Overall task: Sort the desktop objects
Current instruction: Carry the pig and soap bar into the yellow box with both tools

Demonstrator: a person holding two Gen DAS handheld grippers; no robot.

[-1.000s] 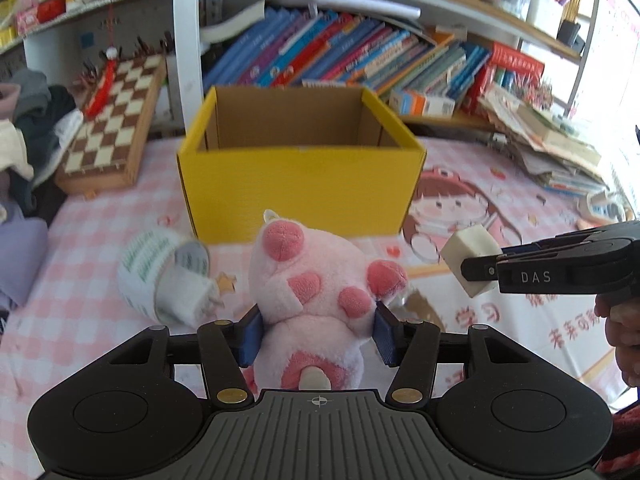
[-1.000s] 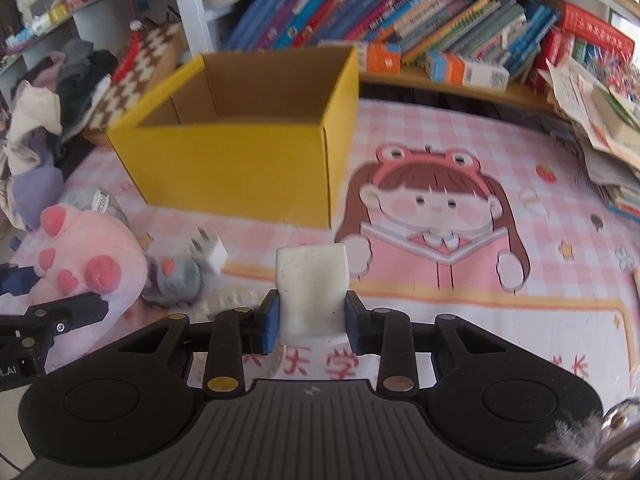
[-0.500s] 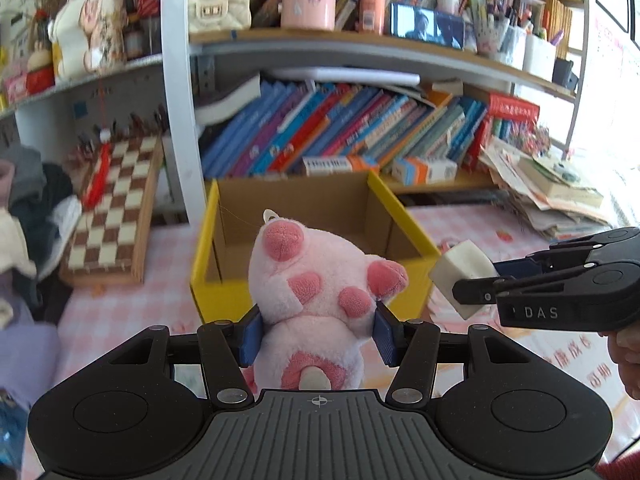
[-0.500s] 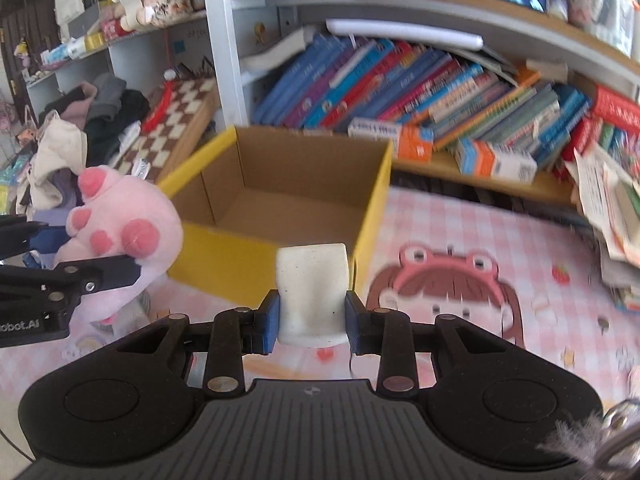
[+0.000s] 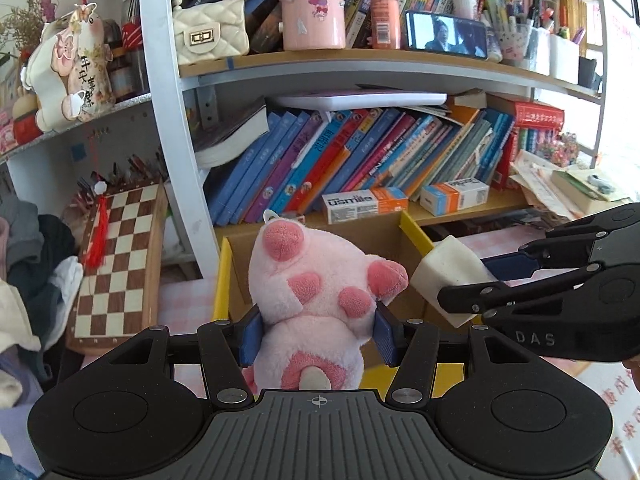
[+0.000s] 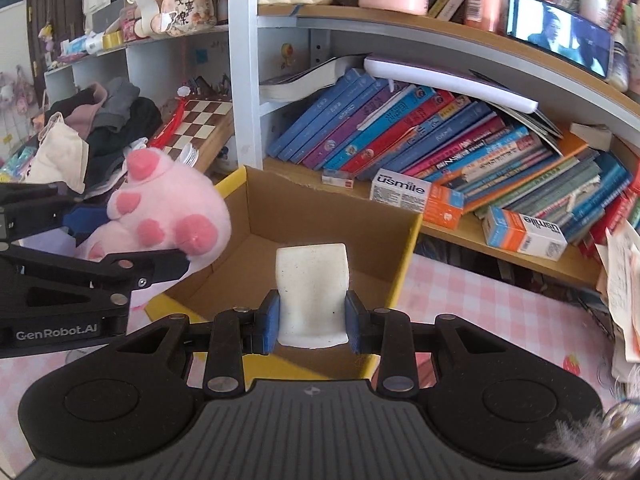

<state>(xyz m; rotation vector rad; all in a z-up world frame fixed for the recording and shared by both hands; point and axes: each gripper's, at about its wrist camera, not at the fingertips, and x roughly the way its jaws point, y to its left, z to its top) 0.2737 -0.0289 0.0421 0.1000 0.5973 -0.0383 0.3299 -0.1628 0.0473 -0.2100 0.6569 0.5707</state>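
Box (image 6: 328, 216) gapes just ahead beneath both my grippers, left (image 5: 318, 330) pinching the plush (image 5: 316, 280), right (image 6: 312, 320) pinching the sponge (image 6: 312, 288).

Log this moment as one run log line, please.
left gripper: shut on pink plush toy | right gripper: shut on white sponge | both held over yellow box | nothing released yet
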